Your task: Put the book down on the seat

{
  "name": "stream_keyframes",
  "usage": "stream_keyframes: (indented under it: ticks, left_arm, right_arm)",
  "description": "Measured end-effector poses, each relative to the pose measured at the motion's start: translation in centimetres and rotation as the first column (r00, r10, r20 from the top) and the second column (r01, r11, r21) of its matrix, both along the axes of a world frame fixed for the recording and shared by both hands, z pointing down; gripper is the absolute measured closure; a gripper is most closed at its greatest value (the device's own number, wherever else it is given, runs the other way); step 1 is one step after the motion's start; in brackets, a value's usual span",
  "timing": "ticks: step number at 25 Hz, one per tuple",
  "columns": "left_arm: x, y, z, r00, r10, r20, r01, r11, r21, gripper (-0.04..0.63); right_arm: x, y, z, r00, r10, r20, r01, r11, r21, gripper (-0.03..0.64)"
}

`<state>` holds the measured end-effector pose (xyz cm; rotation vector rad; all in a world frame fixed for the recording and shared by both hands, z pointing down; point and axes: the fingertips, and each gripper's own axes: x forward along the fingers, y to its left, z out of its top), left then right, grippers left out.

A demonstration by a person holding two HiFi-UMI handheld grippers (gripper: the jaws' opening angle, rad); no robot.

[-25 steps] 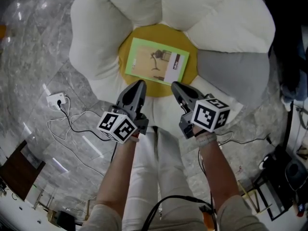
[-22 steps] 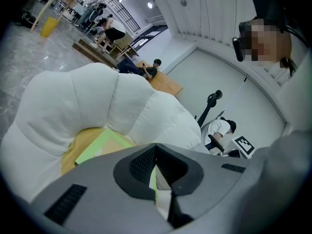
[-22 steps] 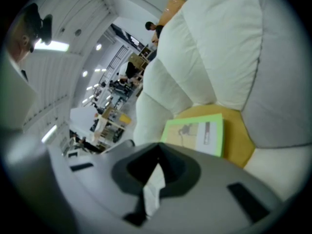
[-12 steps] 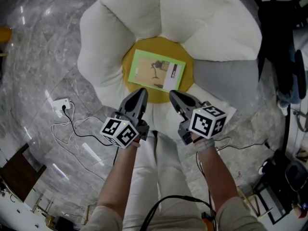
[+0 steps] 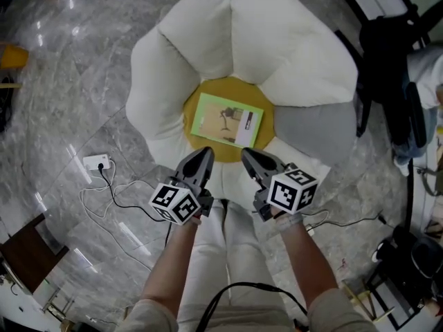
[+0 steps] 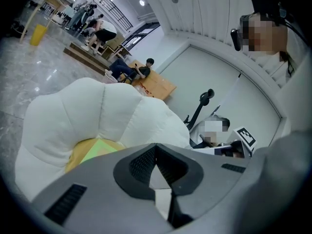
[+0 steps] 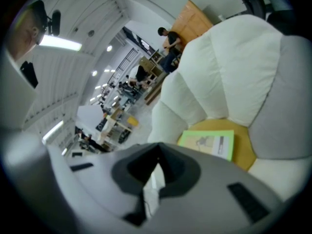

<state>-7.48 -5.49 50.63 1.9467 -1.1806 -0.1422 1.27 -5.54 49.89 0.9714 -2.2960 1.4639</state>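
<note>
at the far left of the head view a white power strip (image 5: pixel 97 162) lies on the marble floor, at about nine o'clock from the left gripper (image 5: pixel 201 153). that gripper is clenched on nothing: in its own view the jaws meet at the tips with only cushion beyond them. the book (image 5: pixel 227 120) lies flat on the yellow centre (image 5: pixel 228 87) of the flower-shaped seat (image 5: pixel 291 40), at roughly twelve o'clock from both grippers and apart from them, so the putting-down looks done. it reads as a thin, light softcover with a green border. it is likely bendy and smooth-faced, and the soft pad under it would give under a push. if it must be lifted again, its near long edge, at the book's six o'clock, seems the best hold, pinching cover and pages together. the right gripper (image 5: pixel 248 154) is likewise clenched and empty, with the book at about two o'clock from its jaws in the right gripper view. a grey petal (image 5: pixel 315 133) sits at the book's three o'clock.
</note>
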Motion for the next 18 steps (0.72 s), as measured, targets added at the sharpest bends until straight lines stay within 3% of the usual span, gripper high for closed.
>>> stream_keyframes:
  ticks: [10,18]
  left_arm:
    - [-0.7,1.2,-5.7,0.999,0.051,0.014,-0.052,0.998,0.027,0.572]
    - [-1.7,2.7,-10.4,1.0,0.025,0.011,-0.026,0.998,0.055,0.572]
  right_arm:
    - [0.3,0.4,-6.5,1.0,-0.025,0.001,0.025,0.993,0.113,0.601]
    - [0.0,1.8,-11.2,0.998,-0.066,-0.002,0.066,0.982,0.177,0.601]
